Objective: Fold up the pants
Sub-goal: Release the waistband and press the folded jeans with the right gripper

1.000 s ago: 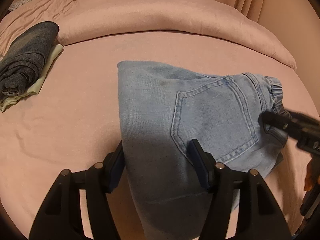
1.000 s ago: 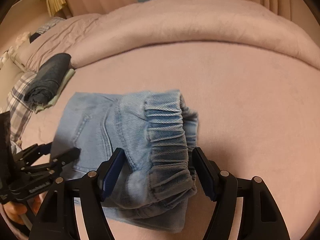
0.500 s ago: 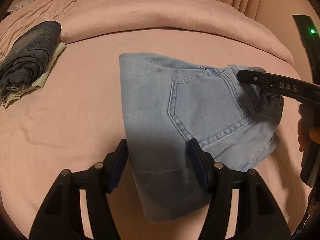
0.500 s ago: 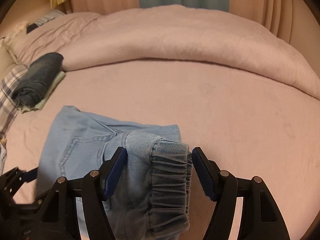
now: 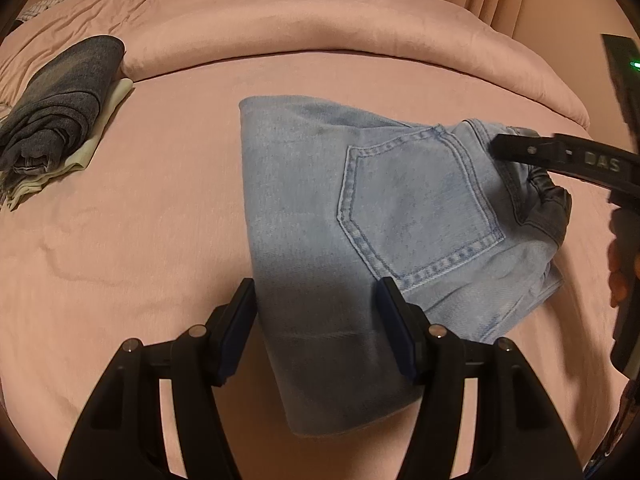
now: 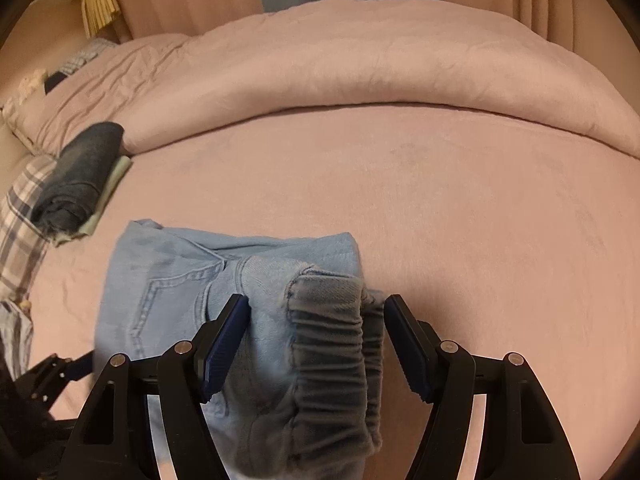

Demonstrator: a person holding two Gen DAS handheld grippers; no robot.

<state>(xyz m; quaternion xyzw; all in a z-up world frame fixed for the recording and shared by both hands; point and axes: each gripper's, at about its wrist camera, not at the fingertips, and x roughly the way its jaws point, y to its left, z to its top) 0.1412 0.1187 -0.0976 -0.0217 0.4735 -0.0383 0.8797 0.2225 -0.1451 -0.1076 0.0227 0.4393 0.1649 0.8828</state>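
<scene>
Light blue jeans (image 5: 360, 216) lie folded into a compact bundle on the pink bed (image 5: 140, 240), back pocket up. My left gripper (image 5: 316, 328) is open above the bundle's near folded end, jaws to either side of it. My right gripper (image 6: 316, 340) is open over the elastic waistband (image 6: 332, 344), jaws on both sides. In the left wrist view the right gripper's finger (image 5: 560, 154) reaches in from the right above the waistband (image 5: 544, 200). The jeans also show in the right wrist view (image 6: 172, 280).
A folded dark grey garment on pale cloth (image 5: 60, 120) lies at the left; it also shows in the right wrist view (image 6: 80, 180). A rolled pink duvet (image 5: 320, 28) runs along the back. Plaid fabric (image 6: 20, 220) lies at the far left edge.
Both grippers have drawn back and up from the jeans, which now lie flat on the bed. The right gripper moved from the bundle's side to above the waistband.
</scene>
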